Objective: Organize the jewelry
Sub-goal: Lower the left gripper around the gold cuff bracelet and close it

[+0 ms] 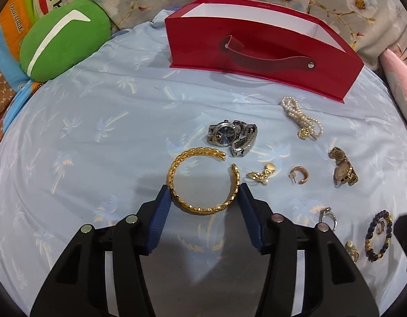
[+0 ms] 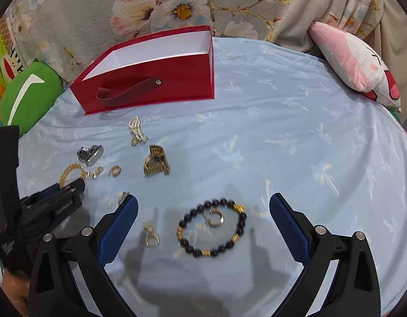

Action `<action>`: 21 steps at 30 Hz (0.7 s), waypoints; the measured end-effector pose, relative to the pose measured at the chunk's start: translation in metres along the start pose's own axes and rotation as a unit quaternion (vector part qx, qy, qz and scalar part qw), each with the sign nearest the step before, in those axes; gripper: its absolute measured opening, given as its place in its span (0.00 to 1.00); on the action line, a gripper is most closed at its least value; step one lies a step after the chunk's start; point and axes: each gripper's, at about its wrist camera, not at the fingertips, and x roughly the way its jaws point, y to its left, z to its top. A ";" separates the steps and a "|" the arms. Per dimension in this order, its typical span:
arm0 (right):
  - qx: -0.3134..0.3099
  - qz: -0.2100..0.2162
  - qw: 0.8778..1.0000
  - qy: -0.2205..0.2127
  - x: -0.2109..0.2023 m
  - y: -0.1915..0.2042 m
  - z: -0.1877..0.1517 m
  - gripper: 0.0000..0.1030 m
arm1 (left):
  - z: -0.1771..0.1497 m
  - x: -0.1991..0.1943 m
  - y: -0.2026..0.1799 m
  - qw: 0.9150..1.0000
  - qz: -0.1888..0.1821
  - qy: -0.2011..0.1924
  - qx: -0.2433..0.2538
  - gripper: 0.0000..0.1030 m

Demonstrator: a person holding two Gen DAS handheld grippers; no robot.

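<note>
Left gripper (image 1: 205, 189) | fingers clasped across gold cuff bracelet (image 1: 203, 182) on bedsheet (image 1: 97, 132), for transfer to red box (image 1: 256, 50) | right gripper (image 2: 203, 211) splayed wide above beaded bracelet (image 2: 212, 228)

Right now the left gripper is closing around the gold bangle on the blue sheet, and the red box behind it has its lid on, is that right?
Not quite. The red box has no lid on; its white inside shows in the left wrist view. The rest stands: the left gripper has its pads against both sides of the gold bangle on the blue sheet.
</note>
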 end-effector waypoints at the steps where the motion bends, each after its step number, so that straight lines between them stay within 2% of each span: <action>1: -0.002 0.002 1.000 0.000 0.003 0.002 0.004 0.94 | 0.000 0.000 0.000 1.000 -0.003 0.000 0.001 0.49; 4: -0.009 0.012 1.000 0.006 0.016 0.009 0.013 0.90 | -0.001 -0.004 0.003 1.000 -0.010 -0.003 0.000 0.49; 13: -0.021 0.042 0.998 0.048 0.060 0.029 0.024 0.69 | 0.000 -0.026 0.027 1.000 -0.008 -0.026 -0.015 0.47; 15: -0.022 0.044 0.997 0.057 0.068 0.032 0.025 0.61 | 0.000 -0.028 0.031 0.999 -0.010 -0.024 -0.019 0.47; 19: -0.033 0.032 0.997 0.058 0.076 0.038 0.027 0.53 | -0.002 -0.029 0.037 0.999 -0.010 -0.023 -0.021 0.47; 20: -0.037 0.031 0.997 0.057 0.077 0.040 0.027 0.48 | -0.002 -0.029 0.037 0.999 -0.010 -0.023 -0.021 0.47; 21: -0.040 0.033 0.997 0.057 0.077 0.041 0.027 0.37 | -0.002 -0.030 0.038 0.999 -0.011 -0.023 -0.020 0.47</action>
